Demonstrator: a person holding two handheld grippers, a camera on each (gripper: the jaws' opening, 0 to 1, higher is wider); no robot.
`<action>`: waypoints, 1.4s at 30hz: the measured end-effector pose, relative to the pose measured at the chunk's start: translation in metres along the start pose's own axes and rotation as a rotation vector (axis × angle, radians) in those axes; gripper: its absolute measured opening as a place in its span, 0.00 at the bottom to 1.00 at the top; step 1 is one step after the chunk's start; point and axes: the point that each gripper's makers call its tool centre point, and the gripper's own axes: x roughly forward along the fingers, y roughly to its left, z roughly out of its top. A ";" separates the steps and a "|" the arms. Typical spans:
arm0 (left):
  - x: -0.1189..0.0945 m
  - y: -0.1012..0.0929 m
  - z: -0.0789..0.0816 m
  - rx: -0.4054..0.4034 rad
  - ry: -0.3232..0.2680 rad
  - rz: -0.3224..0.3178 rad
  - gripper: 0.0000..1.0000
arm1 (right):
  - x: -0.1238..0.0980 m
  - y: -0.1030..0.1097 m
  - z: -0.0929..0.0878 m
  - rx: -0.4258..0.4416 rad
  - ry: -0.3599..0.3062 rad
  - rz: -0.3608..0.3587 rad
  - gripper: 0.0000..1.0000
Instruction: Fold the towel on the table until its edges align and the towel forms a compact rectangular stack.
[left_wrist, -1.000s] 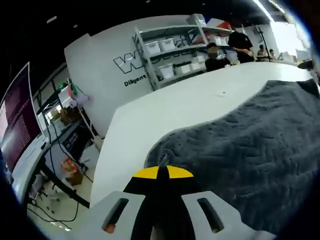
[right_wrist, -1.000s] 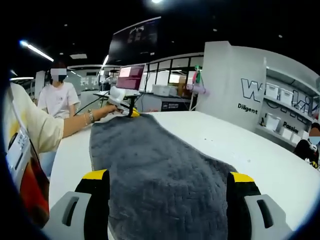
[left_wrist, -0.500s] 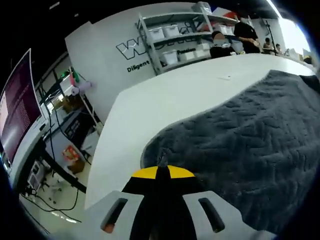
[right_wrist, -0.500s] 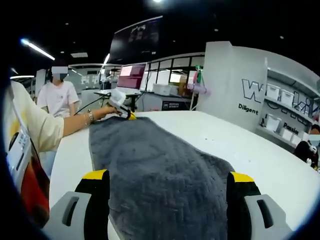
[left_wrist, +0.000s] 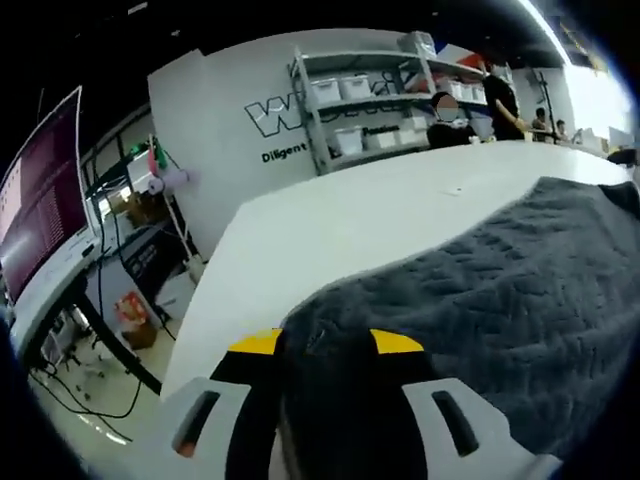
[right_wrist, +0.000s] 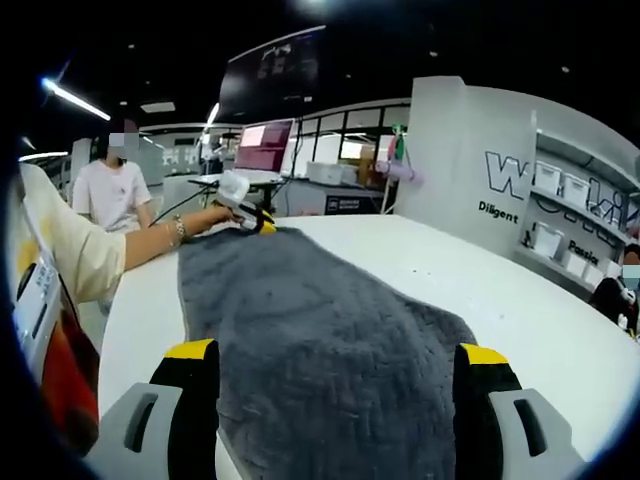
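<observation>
- The grey towel (right_wrist: 320, 340) lies spread lengthwise on the white bench (right_wrist: 480, 290), with no fold made yet by the look of it.
- In the left gripper view, the left tool (left_wrist: 325, 345) has its jaws parted, with the towel's corner lying between and over them; whether it presses the cloth I cannot tell.
- The same left tool (right_wrist: 258, 222) shows at the towel's far end in the right gripper view, held by the person's hand (right_wrist: 215, 218).
- The right tool (right_wrist: 335, 370) stands released, jaws wide, with the near end of the towel between them and nothing pinched.
- Likely risk: if only one tool closes on the cloth before lifting, the towel would drag askew and the edges would not meet.
- Another risk: the thick pile may slip from a shallow pinch at the corner, dropping the end mid-fold.
- The bench is smooth, white and bare around the towel.
- Around it are shelves with bins (left_wrist: 360, 105), a lettered white wall (right_wrist: 470, 160), monitors (right_wrist: 262, 150), and a bystander (right_wrist: 110, 190).
</observation>
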 end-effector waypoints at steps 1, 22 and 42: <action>-0.002 -0.001 0.005 -0.002 -0.016 -0.002 0.35 | 0.000 -0.001 -0.001 0.002 0.002 0.000 0.99; -0.049 -0.026 0.071 -0.212 -0.309 -0.117 0.93 | 0.001 -0.008 -0.012 0.004 0.039 -0.016 0.99; -0.058 -0.089 0.097 -0.209 -0.400 -0.352 0.99 | 0.008 -0.015 -0.018 0.073 0.044 0.028 0.99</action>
